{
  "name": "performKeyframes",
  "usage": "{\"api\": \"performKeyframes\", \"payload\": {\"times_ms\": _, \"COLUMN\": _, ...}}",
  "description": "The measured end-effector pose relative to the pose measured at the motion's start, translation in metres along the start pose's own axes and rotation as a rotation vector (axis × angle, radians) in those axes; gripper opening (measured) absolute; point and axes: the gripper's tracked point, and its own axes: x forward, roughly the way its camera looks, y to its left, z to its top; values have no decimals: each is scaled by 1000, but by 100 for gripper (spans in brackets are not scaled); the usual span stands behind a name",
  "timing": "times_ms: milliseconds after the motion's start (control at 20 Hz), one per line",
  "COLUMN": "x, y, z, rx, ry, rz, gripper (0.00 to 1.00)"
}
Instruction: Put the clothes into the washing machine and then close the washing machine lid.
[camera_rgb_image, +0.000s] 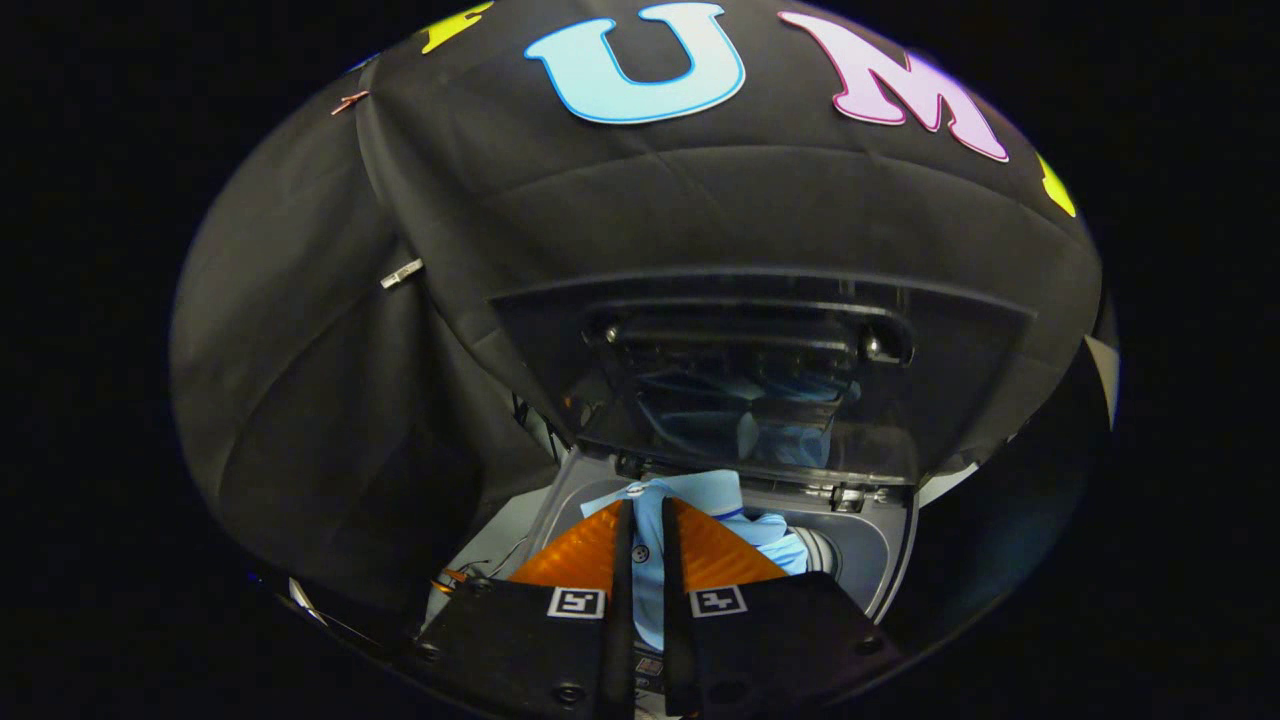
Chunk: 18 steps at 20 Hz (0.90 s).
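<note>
Tongs (645, 520) pinch the light-blue clothes (700, 495) over the washing machine (895, 560), apparently under its raised lid (760, 370).

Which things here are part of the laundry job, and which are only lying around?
Part of the job:
- light blue shirt, pinched between the fingers of the tool
- washing machine, opening below the shirt
- washing machine lid, raised, standing open beyond the fingers

Only around:
- thin wires beside the machine
- metal clip on the booth cloth

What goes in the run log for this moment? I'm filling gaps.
gripper: shut on light blue shirt | shirt: over washer opening | lid: raised open
</note>
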Motion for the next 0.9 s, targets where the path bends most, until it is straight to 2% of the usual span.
{"api": "performKeyframes", "payload": {"times_ms": 600, "x": 81, "y": -55, "z": -105, "rx": -20, "ry": 162, "rz": -107, "gripper": 17}}
{"api": "performKeyframes", "payload": {"times_ms": 750, "x": 93, "y": -58, "z": -118, "rx": -12, "ry": 187, "rz": -129, "gripper": 16}}
{"api": "performKeyframes", "payload": {"times_ms": 900, "x": 99, "y": -61, "z": -110, "rx": -12, "ry": 166, "rz": -154, "gripper": 15}}
